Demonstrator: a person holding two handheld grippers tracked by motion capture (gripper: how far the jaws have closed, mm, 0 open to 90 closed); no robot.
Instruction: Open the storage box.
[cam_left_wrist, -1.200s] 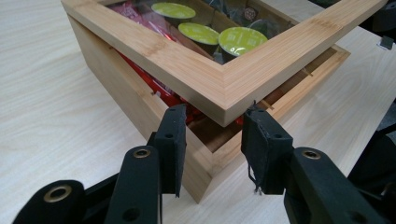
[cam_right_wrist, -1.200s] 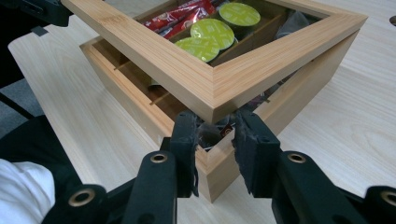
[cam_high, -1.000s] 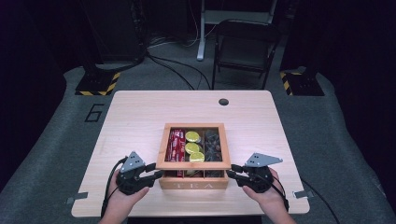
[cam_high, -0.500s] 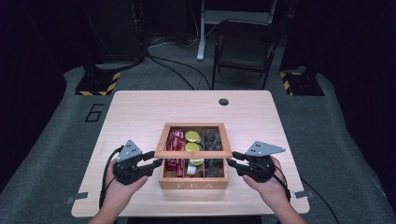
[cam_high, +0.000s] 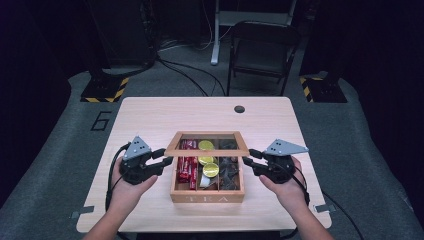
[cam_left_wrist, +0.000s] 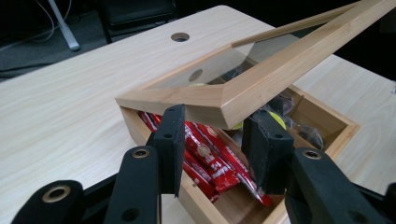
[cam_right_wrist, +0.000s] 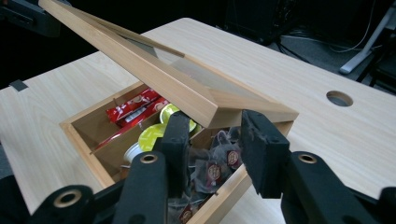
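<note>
Glass-paned lid (cam_high: 207, 143) tilted, front edge raised

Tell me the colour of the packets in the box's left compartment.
Red packets, clearest in the left gripper view.

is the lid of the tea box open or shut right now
Partly open. The glass-paned lid tilts up off the tea box, front edge raised, and the red packets and yellow pods show in the gap beneath it.
</note>
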